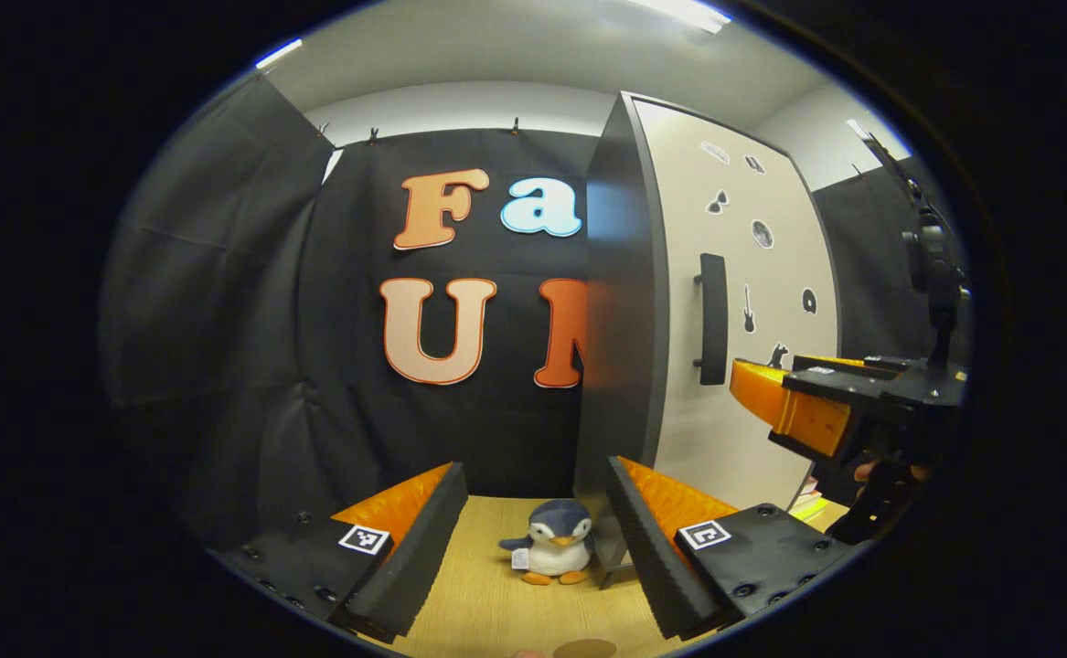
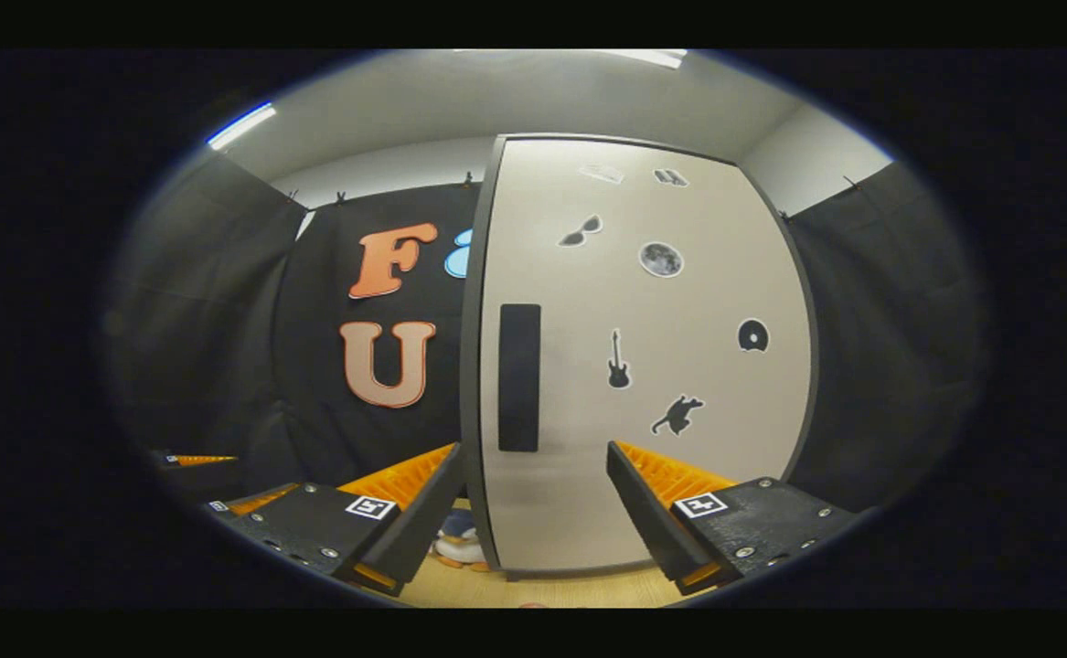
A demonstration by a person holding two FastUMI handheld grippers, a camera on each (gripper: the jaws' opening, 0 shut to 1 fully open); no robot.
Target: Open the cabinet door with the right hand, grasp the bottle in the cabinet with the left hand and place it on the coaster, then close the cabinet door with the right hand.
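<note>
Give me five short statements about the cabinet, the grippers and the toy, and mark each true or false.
1. The cabinet door is shut. True.
2. The right gripper is clamped on the door handle. False: its fingers are spread and apart from the handle.
3. A penguin plush toy sits on the wooden table by the cabinet's corner. True.
4. The left gripper holds a bottle. False: its fingers are open with nothing between them.
5. The door is plain, without decoration. False: it carries small stickers, among them a guitar and a cat.

No legible text; only pictogram stickers (image 2: 618, 360) on cabinet door (image 2: 707, 429)
</note>
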